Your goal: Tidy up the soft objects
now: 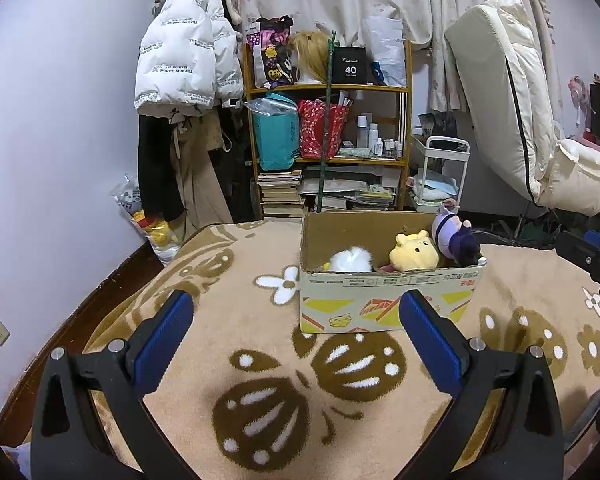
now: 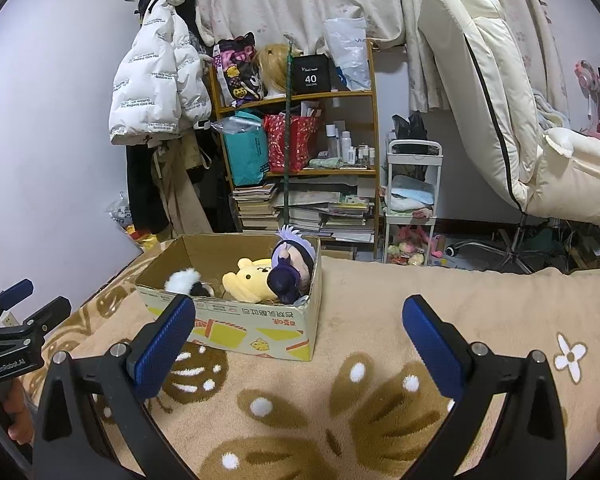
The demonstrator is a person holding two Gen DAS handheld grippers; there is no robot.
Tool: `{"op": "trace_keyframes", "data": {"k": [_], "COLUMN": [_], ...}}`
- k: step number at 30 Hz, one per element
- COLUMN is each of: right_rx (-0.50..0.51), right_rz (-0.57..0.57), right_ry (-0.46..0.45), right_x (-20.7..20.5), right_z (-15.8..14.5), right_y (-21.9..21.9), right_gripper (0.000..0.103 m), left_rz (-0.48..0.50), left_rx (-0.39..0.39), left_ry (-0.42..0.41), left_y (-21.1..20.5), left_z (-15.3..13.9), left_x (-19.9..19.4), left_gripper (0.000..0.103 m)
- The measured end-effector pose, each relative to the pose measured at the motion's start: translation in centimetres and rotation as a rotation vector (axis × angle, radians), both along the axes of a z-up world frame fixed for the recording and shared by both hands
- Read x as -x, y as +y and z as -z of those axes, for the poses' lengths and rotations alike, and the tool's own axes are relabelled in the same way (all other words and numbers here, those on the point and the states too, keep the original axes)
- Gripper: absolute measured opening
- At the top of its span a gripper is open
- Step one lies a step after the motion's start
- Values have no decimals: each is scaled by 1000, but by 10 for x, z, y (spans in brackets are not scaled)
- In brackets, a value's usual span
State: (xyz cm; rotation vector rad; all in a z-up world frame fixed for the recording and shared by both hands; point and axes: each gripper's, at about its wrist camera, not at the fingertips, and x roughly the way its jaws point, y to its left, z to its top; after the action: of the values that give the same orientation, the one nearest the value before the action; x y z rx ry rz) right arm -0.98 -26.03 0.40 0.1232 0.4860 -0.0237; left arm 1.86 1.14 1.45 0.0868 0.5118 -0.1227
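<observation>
The left claw (image 1: 296, 320) hangs wide and empty over the patterned blanket (image 1: 260, 360). Ahead, near its far edge, sits the cardboard box (image 1: 380, 300) — inside, left to right, white plush (image 1: 352, 260), yellow bear (image 1: 414, 256), purple-haired doll (image 1: 454, 236). The right claw (image 2: 300, 324) — wide too, nothing held.

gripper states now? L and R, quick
Left gripper: open, holding nothing, above the blanket.
Right gripper: open, holding nothing, near the cardboard box.

Three plush toys (image 2: 249, 284) in cardboard box (image 2: 260, 320)
</observation>
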Motion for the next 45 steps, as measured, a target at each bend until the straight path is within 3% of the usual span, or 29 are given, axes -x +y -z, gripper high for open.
{"op": "trace_keyframes", "data": {"k": [45], "right_rx": [2], "right_rz": [0], "right_ry": [1], "right_x": [-1], "right_z": [0], "right_y": [-2], "right_gripper": [103], "left_rz": [2], "left_rx": [-15], "left_ry": [23], "left_y": [1], "left_z": [6], "left_x": [-4], "left_gripper": [102]}}
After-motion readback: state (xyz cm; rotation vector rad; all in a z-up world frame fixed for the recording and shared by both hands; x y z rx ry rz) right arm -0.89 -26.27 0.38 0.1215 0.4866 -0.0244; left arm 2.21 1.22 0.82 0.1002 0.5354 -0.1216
